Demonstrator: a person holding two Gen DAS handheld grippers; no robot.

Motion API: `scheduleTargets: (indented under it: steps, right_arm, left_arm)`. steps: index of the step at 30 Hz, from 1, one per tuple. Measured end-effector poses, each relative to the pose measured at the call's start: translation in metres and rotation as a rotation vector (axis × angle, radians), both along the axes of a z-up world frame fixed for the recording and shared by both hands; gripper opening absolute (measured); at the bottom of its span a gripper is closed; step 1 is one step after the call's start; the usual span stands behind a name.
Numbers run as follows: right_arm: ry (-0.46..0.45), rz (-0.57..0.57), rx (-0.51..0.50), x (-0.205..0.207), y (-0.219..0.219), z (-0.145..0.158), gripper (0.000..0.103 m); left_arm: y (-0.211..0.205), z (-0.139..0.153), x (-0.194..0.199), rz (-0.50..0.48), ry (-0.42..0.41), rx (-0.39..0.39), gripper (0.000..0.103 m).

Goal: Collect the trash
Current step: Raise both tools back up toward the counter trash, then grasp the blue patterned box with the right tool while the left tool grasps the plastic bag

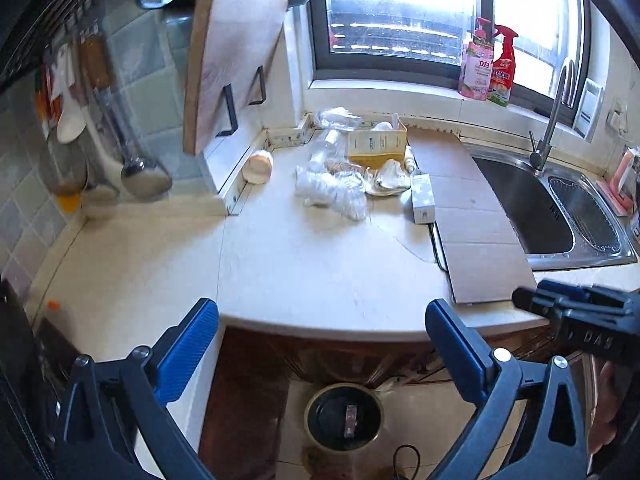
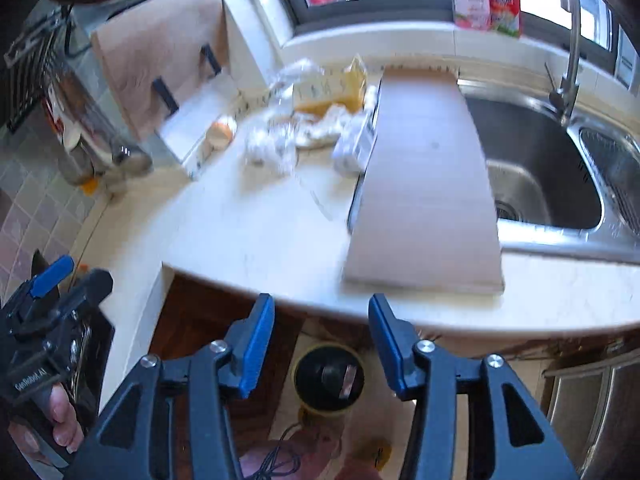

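Blue-padded left gripper [image 1: 322, 344], jaws spread wide, nothing between them, hanging off the front edge of the cream stone countertop [image 1: 304, 264]. Blue-padded right gripper [image 2: 321, 336], jaws moderately parted and likewise empty, also off that front edge. Straight below, on the floor by the countertop's base, round black-lined trash bin with yellowish rim [image 1: 345, 416], a small item lying inside. Flat brown cardboard sheet [image 1: 472, 216] lying toward the right of the countertop, overlapping the rim of the stainless steel sink [image 1: 560, 208]. Far back on the countertop, near the window wall, trash pile: crumpled white plastic wrapping [image 1: 336, 192], open yellow cardboard box [image 1: 376, 144], small white carton [image 1: 423, 198] touching the cardboard's left edge, clear crushed plastic packaging [image 1: 334, 118]. Left of the pile, wooden cutting board [image 1: 228, 68] standing upright in a black rack.
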State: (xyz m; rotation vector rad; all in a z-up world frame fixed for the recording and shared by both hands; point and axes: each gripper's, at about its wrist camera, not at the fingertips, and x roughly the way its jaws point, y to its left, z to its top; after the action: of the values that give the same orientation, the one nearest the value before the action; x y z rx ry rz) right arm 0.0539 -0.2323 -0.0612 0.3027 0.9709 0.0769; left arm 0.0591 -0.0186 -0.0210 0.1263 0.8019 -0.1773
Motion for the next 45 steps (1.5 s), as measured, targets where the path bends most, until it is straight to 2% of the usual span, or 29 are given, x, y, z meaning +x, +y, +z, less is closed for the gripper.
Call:
scheduleTargets:
  steps: [4,8,17,24,32,34,35,39,45]
  right_arm:
    - [-0.018,-0.036,-0.041,0.039,-0.011,0.019,0.051]
    - [0.002,-0.088,-0.064,0.087,-0.019,0.019,0.058]
    - [0.128,-0.179,-0.139,0.189,-0.007,-0.044,0.058]
    - [0.179,-0.177,-0.268,0.231,0.014,-0.071,0.058]
    - [0.236,-0.175,-0.366,0.245,0.027,-0.093,0.058]
    - [0.241,-0.172,-0.37,0.243,0.028,-0.097,0.046]
    - [0.251,-0.17,-0.368,0.242,0.027,-0.099,0.036]
    - [0.236,-0.184,-0.281,0.23,0.023,-0.094,0.035]
    - [0.173,-0.218,-0.128,0.194,0.014,-0.072,0.034]
  left_arm:
    - [-0.008,0.005,0.043,-0.045,0.037,0.005,0.102]
    - [-0.018,-0.007,0.097,-0.096,0.098,-0.001,0.102]
    - [-0.017,-0.054,0.211,-0.126,0.197,-0.061,0.102]
    - [-0.005,-0.076,0.247,-0.127,0.258,-0.146,0.102]
    - [-0.001,-0.085,0.263,-0.136,0.293,-0.193,0.101]
    - [-0.002,-0.088,0.267,-0.138,0.311,-0.209,0.099]
    - [-0.003,-0.09,0.27,-0.139,0.324,-0.216,0.097]
    - [-0.007,-0.099,0.279,-0.129,0.372,-0.244,0.096]
    - [-0.014,-0.104,0.299,-0.084,0.392,-0.241,0.096]
